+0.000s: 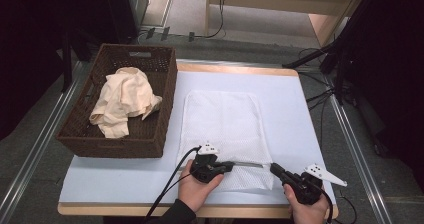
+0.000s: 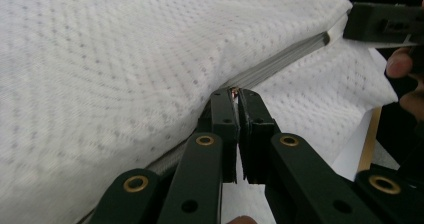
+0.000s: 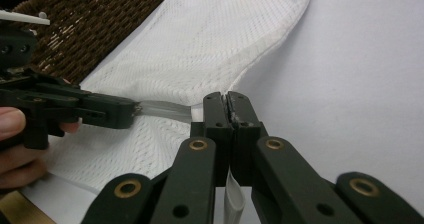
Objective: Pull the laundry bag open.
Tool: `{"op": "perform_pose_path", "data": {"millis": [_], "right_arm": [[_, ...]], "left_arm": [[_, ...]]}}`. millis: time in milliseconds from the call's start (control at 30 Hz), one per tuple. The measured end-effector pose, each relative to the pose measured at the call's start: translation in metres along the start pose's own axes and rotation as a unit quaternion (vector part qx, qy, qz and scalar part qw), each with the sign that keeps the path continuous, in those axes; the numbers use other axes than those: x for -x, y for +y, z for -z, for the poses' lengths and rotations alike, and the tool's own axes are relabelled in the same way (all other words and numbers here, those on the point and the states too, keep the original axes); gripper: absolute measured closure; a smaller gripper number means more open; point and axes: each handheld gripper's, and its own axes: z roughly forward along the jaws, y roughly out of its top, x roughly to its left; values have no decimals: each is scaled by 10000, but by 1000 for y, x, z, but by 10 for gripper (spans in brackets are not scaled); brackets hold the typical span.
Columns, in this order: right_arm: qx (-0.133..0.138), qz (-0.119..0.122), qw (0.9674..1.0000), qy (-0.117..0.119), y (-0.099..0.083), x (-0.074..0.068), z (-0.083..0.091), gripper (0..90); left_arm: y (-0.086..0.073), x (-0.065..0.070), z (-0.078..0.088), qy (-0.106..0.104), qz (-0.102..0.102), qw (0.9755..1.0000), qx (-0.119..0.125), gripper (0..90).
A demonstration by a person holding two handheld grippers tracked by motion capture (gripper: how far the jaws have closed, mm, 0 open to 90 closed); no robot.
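A white mesh bag (image 1: 222, 126) lies flat on the table, its grey zipper (image 1: 248, 164) running along the near end. My left gripper (image 1: 231, 165) is shut on the small zipper pull (image 2: 233, 89), partway along the zipper (image 2: 280, 64). My right gripper (image 1: 273, 168) is shut on the bag's fabric at the near right corner, and a white strip of it (image 3: 233, 194) shows between the jaws. In the right gripper view, my right gripper (image 3: 227, 96) faces the left gripper (image 3: 134, 110) across a short stretch of zipper (image 3: 165, 109).
A brown wicker basket (image 1: 167, 91) stands at the table's left and holds a crumpled cream cloth (image 1: 125, 99). A pale blue sheet (image 1: 295, 114) covers the table, with bare sheet to the right of the bag. The wooden front edge (image 1: 125, 210) lies just below the hands.
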Motion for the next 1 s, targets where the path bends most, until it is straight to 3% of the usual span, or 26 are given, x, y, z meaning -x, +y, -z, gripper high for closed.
{"op": "perform_pose_path", "data": {"millis": [267, 333, 433, 500, 633, 1000], "right_arm": [[16, 373, 9993, 6, 0, -9, -2, 895], [-28, 328, 9995, 15, 0, -10, -2, 894], [-6, 452, 9989, -89, -1, -11, -3, 894], [3, 402, 9991, -127, 0, -10, -1, 894], [3, 296, 9995, -118, -1, -7, 1, 894], [-21, 305, 9995, -125, -1, -4, 0, 895]], "left_arm": [[-10, -10, 29, 209, -190, 9996, 63, 874], [-12, -12, 32, 218, -220, 9995, 60, 874], [-16, -17, 40, 458, -221, 9986, 122, 875], [-18, -23, 46, 471, -88, 9987, 155, 874], [-24, -32, 57, 593, -14, 9981, 185, 874], [-30, -41, 82, 788, 18, 9965, 283, 874]]}}
